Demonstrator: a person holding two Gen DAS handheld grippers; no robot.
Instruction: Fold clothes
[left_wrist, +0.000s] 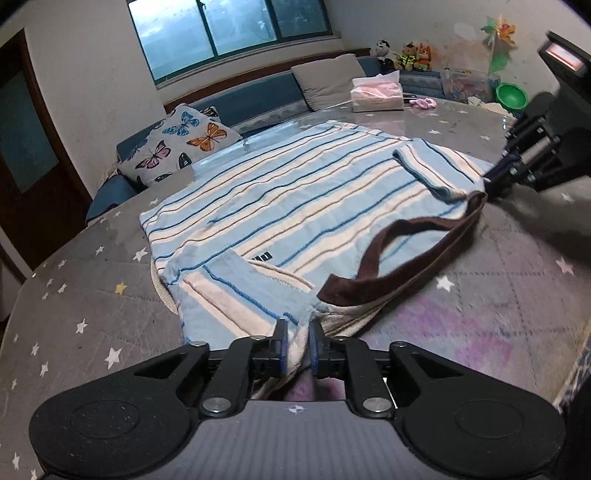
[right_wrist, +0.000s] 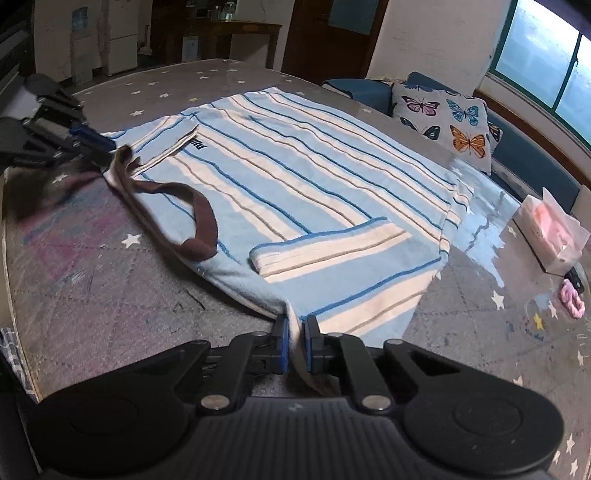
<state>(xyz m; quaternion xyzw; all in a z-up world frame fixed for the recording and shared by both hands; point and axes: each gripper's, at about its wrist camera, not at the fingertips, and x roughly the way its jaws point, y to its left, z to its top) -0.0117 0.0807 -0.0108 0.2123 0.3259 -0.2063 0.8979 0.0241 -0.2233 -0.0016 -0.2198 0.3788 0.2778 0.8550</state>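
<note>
Light-blue and cream striped knit shirt (left_wrist: 295, 192) with brown collar (left_wrist: 399, 258) lies flat on grey star-print table (left_wrist: 92, 314), bare cloth all round. Left gripper (left_wrist: 297, 343) fingers pinch one shoulder corner; right gripper (right_wrist: 295, 345) fingers pinch the other, both sleeves folded inward.

Low opposed wrist views — sharing striped shirt (left_wrist: 295, 192)

**Cloth, plastic, gloss**

The shirt (left_wrist: 295, 206) is soft, fuzzy striped knit with a matt brown collar (left_wrist: 402, 254). The tabletop (right_wrist: 110, 295) looks glossy, reflecting window light. Gripper bodies are matt black plastic with metal screws; fingers (right_wrist: 283, 343) blue.
</note>
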